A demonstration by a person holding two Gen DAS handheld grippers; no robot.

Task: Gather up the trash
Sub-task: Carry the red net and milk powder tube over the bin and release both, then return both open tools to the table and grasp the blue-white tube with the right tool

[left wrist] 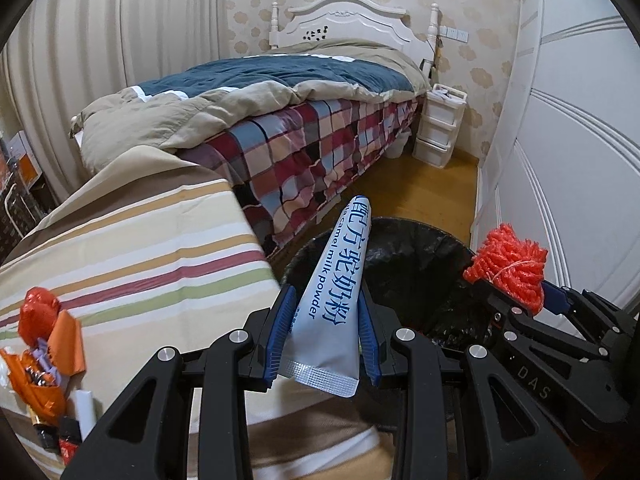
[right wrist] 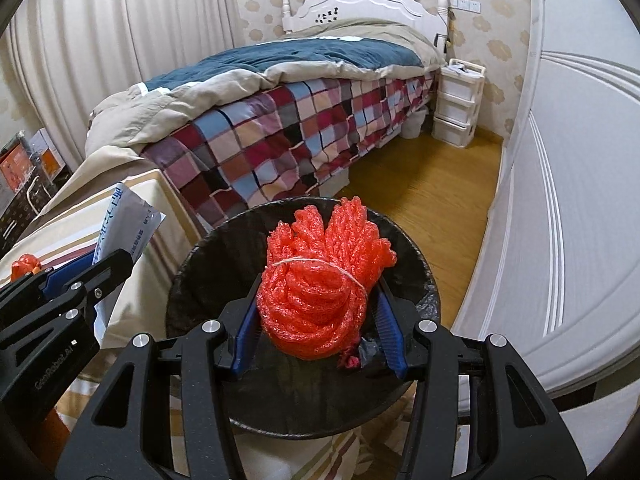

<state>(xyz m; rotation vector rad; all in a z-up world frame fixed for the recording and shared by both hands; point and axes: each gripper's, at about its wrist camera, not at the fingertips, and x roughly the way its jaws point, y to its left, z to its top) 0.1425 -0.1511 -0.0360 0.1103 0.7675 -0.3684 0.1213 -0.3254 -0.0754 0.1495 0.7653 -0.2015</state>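
Right wrist view: my round black bag-lined trash bin [right wrist: 404,236] has its inside mostly hidden behind the bundle. My right claw [right wrist: 320,332] clamps the orange-red foam netting bundle tied with string [right wrist: 320,280] directly over the bin, strands fanning away from me. My left claw [left wrist: 326,332] pinches the pale blue milk powder sachet [left wrist: 340,280], long axis pointing forward over the bin's near rim.

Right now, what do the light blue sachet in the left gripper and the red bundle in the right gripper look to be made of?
Light blue sachet: probably laminated foil or plastic film, matte, given its crimped, silvery sealed end. Red bundle: likely foam plastic netting, glossy and bubbly strands, tied with thin pale string. Both hang over the black-lined bin.
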